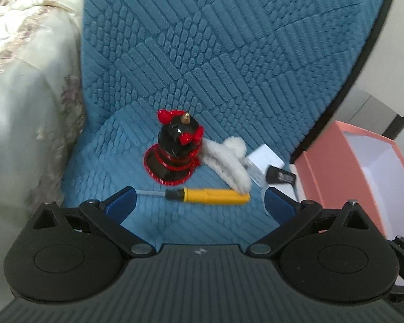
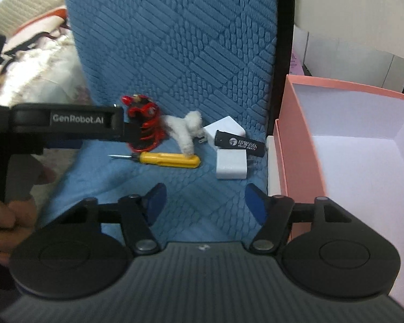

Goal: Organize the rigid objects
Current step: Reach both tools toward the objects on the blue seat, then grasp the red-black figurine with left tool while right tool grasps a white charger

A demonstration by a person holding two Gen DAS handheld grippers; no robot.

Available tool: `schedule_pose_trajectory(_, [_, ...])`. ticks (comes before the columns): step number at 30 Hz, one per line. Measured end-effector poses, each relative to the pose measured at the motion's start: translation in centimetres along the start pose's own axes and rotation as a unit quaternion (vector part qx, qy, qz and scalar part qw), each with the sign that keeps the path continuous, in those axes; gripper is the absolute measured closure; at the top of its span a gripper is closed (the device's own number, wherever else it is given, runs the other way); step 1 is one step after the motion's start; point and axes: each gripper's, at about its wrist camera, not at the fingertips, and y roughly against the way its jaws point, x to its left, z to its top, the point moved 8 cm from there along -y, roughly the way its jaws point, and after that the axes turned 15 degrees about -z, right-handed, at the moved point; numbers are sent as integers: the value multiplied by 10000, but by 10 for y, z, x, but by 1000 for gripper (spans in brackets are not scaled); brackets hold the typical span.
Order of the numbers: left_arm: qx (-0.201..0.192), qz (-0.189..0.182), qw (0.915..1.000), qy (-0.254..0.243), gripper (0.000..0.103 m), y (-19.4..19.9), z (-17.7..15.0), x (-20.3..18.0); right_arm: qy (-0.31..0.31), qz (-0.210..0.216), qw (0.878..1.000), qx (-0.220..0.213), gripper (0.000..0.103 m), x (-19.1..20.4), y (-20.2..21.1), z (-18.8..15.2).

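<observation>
Underfoot, so to speak, a blue quilted cushion [image 2: 175, 53] covers the seat and backrest, with pale floral bedding [image 1: 27, 94] to its left. On it lie a yellow screwdriver [image 1: 207, 195], a black-and-red figurine [image 1: 175, 150], a white fluffy clip [image 2: 184, 129], a white charger [image 2: 231, 164] and what looks like a black lighter [image 2: 239, 143]. An open pink box [image 2: 296, 145] stands beside the cushion's right edge. The left gripper [image 1: 199, 202] and right gripper [image 2: 204, 202] hover with jaws spread, holding nothing.
</observation>
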Motion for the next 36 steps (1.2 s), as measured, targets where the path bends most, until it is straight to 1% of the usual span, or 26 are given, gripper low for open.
schedule_pose_trajectory(2, [1, -63, 10000, -53, 1, -14, 6, 7, 39, -118, 9999, -34, 38, 3, -17, 3])
schedule_pose_trajectory(7, [-53, -24, 9997, -230, 1, -38, 23, 25, 177, -366, 9991, -139, 37, 6, -51, 8])
schedule_pose_trajectory(10, [-73, -88, 9998, -191, 2, -50, 31, 35, 244, -566, 9980, -109, 37, 7, -73, 10])
schedule_pose_trajectory(15, [41, -120, 9998, -176, 10, -69, 32, 44, 253, -690, 9973, 62, 37, 8, -104, 9])
schedule_pose_trajectory(16, [52, -127, 9997, -182, 10, -72, 32, 46, 242, -691, 9973, 81, 37, 9, -108, 9])
schedule_pose_trajectory(17, [61, -134, 9997, -179, 11, -75, 32, 47, 268, -726, 9970, 55, 37, 9, -110, 9])
schedule_pose_trajectory(18, [63, -133, 9997, -173, 11, -77, 32, 48, 314, -767, 9966, 9, 35, 11, -112, 9])
schedule_pose_trajectory(20, [39, -161, 9997, -162, 11, -81, 34, 49, 378, -801, 9961, -61, 35, 15, -114, 9])
schedule_pose_trajectory(21, [21, -194, 9997, -138, 11, -83, 35, 49, 382, -801, 9960, -65, 36, 15, -115, 9])
schedule_pose_trajectory(23, [-7, -233, 9997, -94, 12, -86, 37, 51, 427, -839, 9956, -28, 42, 17, -118, 8])
schedule_pose_trajectory(26, [18, -200, 9997, -134, 14, -92, 39, 52, 505, -849, 9951, -90, 42, 20, -117, 7])
schedule_pose_trajectory(30, [45, -206, 9996, -185, 21, -98, 38, 49, 546, -839, 9950, -49, 42, 18, -114, 5])
schedule_pose_trajectory(32, [32, -172, 9996, -233, 27, -100, 38, 48, 554, -832, 9950, -13, 42, 18, -113, 5])
schedule_pose_trajectory(34, [53, -96, 9996, -266, 35, -102, 37, 48, 538, -828, 9951, 46, 42, 18, -112, 4])
schedule_pose_trajectory(36, [12, -98, 9996, -278, 40, -103, 38, 46, 508, -832, 9952, 120, 42, 18, -109, 2])
